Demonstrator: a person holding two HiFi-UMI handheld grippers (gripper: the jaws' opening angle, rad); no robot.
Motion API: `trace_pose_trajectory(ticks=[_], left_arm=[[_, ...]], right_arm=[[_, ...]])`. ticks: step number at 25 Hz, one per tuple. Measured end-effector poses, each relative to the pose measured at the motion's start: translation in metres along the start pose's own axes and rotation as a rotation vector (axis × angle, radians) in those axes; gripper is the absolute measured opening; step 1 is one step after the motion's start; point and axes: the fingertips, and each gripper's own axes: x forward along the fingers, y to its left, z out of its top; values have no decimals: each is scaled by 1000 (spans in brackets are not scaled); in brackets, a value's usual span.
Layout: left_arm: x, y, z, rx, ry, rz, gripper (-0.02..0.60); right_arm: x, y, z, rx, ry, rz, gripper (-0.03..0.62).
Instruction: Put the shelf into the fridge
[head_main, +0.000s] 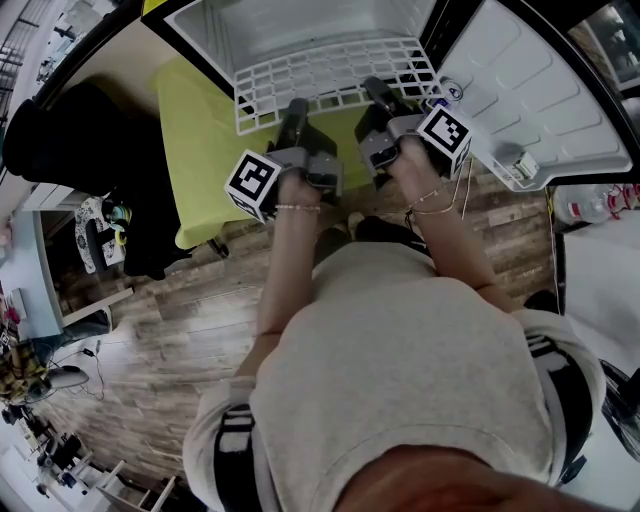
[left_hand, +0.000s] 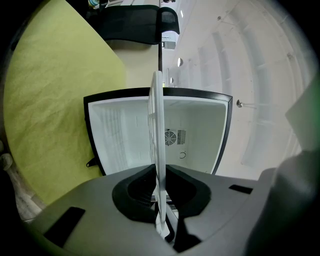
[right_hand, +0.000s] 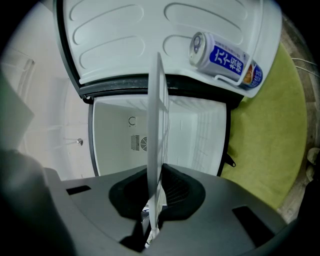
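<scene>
Outward from the hands: two grippers, the left gripper (left_hand: 160, 200) and the right gripper (right_hand: 154, 202), each have their jaws pressed on the near edge of the one white wire shelf (head_main: 330, 75). They hold it level, side by side, with its far edge at the mouth of the single open fridge (head_main: 300, 20). One door (head_main: 545, 100) stands swung wide at the right, with one can (right_hand: 225, 60) lying in its rack. A yellow-green mat (head_main: 200, 150) lies under the fridge, and beyond it is what looks like a black chair (left_hand: 135, 22).
</scene>
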Motion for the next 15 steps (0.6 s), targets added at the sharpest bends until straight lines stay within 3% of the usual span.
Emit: trace_pose_trajectory(ticks=[15], left_arm=[[7, 2, -2, 8, 9, -5, 49]], right_arm=[[7, -6, 7, 23, -30, -11, 29]])
